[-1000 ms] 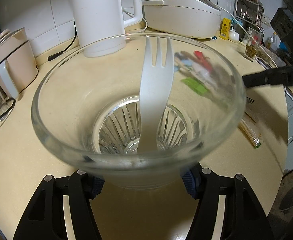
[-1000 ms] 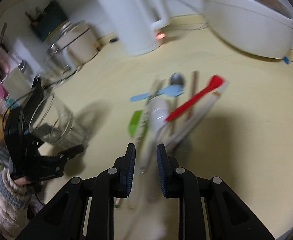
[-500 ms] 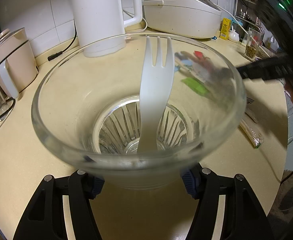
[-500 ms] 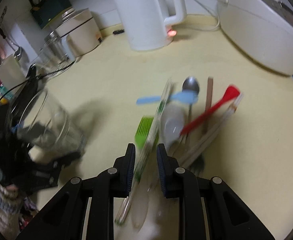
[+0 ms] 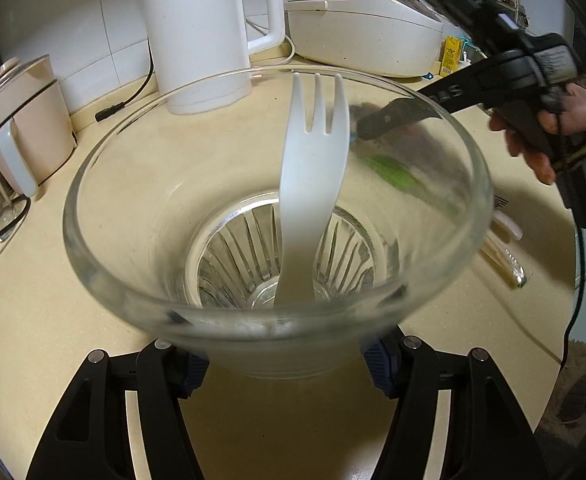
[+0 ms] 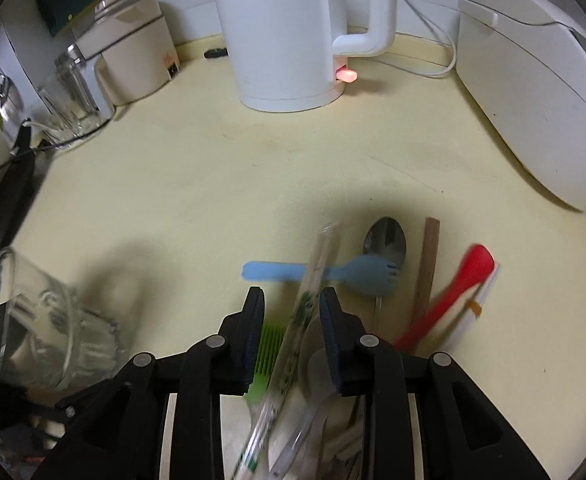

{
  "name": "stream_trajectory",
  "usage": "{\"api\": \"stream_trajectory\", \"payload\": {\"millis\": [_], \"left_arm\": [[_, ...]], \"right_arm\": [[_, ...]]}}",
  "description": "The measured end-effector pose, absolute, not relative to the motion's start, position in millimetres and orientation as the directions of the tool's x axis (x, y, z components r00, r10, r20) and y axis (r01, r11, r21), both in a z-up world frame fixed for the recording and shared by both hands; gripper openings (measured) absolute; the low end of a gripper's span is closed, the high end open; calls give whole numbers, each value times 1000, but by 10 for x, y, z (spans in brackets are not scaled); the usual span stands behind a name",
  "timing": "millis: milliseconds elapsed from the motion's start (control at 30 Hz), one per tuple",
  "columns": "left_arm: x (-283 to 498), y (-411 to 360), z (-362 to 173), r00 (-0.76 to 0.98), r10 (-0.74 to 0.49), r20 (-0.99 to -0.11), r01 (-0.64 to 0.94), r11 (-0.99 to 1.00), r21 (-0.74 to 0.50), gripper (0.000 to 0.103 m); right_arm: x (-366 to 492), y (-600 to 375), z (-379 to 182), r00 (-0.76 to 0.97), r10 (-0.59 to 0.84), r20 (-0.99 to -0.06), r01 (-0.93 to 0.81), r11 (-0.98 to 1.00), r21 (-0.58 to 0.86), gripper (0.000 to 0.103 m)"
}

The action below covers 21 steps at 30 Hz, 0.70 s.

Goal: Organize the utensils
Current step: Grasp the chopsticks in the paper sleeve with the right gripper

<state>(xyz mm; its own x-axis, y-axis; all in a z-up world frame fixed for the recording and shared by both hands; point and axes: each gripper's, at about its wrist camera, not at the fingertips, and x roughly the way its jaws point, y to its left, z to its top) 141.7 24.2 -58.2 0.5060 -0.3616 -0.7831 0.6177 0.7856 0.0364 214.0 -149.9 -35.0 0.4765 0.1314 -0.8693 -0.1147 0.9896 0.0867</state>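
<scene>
Left wrist view: the left gripper [image 5: 281, 364] is clamped on the base of a ribbed glass cup [image 5: 141, 272], its blue pads pressing on either side. A white plastic fork [image 5: 307, 184] stands inside the cup, tines up, leaning on the far rim. Beyond the cup lie the cream countertop [image 5: 45, 320], a white kettle [image 5: 201, 36] and a white rice cooker [image 5: 365, 28] at the wall. At right, a hand [image 5: 549, 128] carries the other tool. Right wrist view: the right gripper [image 6: 291, 334] hangs over the utensil pile with its jaws opening; a clear wrapped chopstick packet [image 6: 313, 280] runs between them, and contact with the pads cannot be told. Just beside lie a green brush [image 6: 267, 356], then a blue fork [image 6: 333, 272], a metal spoon [image 6: 385, 236], a brown stick [image 6: 427, 264] and a red spoon [image 6: 461, 284].
</scene>
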Motion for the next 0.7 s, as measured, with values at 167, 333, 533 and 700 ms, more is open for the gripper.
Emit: {"api": "stream_trajectory", "payload": {"millis": [167, 333, 533, 700], "left_arm": [[1418, 245, -582, 506, -362, -783, 618, 786, 36, 68], [1417, 245, -582, 506, -361, -783, 618, 785, 37, 68], [1418, 245, -582, 506, -362, -783, 618, 785, 36, 68], [1418, 244, -582, 507, -360, -783, 618, 786, 39, 68]], "right_arm": [[2264, -1467, -451, 454, 84, -887, -104, 994, 41, 29], [2333, -1411, -532, 435, 84, -896, -126, 992, 31, 28], [2279, -1391, -475, 442, 157, -883, -165, 982, 92, 11], [2103, -1401, -307, 473, 264, -841, -184, 963, 199, 11]]}}
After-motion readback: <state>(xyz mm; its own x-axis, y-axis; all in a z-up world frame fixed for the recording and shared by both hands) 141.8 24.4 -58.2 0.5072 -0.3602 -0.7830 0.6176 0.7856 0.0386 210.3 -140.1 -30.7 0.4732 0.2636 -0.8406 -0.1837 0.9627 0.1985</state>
